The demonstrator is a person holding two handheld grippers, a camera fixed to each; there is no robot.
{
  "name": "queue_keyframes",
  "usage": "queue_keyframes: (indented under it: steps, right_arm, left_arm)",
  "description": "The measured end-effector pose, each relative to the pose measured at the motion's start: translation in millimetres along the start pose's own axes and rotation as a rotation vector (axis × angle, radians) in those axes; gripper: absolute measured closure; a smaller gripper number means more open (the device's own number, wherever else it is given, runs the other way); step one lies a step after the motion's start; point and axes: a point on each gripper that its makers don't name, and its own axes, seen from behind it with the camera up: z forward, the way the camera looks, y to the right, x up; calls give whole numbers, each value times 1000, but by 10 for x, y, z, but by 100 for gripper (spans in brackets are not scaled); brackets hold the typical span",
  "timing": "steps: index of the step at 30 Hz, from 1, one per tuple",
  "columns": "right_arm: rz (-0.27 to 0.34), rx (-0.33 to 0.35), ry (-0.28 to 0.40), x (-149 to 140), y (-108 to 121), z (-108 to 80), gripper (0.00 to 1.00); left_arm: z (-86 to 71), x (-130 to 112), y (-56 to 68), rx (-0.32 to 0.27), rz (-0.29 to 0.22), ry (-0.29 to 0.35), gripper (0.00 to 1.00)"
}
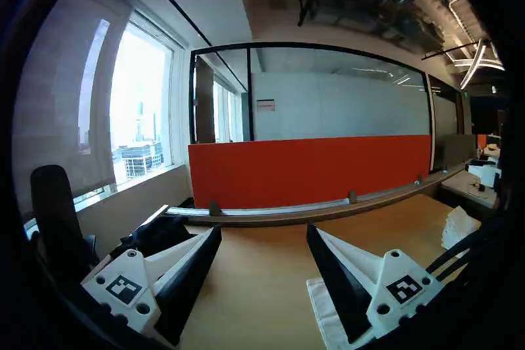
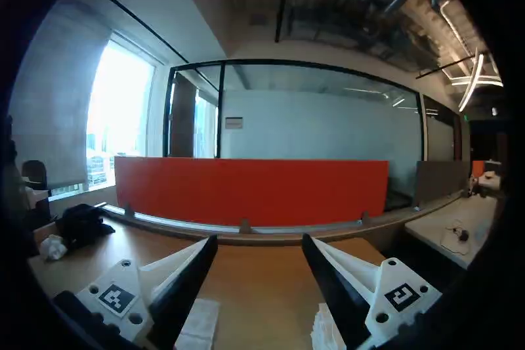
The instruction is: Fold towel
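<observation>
Open desk (image 1: 262, 278) ahead; orange divider (image 1: 308, 169) blocks far edge; dark bundle (image 2: 82, 225) left.

White towel (image 1: 319, 310) partly behind the left hand-held gripper (image 1: 262, 228), its near part past the bottom edge.

The wooden desk (image 2: 262, 284) runs out to an orange divider (image 2: 249, 189) on its far edge. A white towel (image 1: 320, 310) lies flat at the near side. Far left sit a black bag (image 2: 82, 224) and a crumpled white wad (image 2: 52, 246).

I see a wooden desk (image 1: 262, 278), 1 orange divider (image 1: 308, 169) along it, glass wall (image 1: 341, 97) behind, daylight pouring through the window (image 1: 141, 110).
</observation>
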Motion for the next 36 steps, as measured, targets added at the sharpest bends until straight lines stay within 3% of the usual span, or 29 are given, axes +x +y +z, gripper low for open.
queue_keyframes:
  steps: [8,21,29,36]
  right_arm:
    - [-48,68,-39,21,-128,-6,0]
    - [-137,305,-160,-172,-621,-59,0]
    - [-167,385,-210,-286,-776,-121,0]
    - [-190,441,-250,-398,-895,-182,0]
  left_arm:
    - [-16,-92,145,-85,40,-62,4]
    - [-16,-326,521,-273,81,-166,4]
    - [-85,-491,733,-363,139,-216,4]
    - [-148,-603,837,-417,163,-252,4]
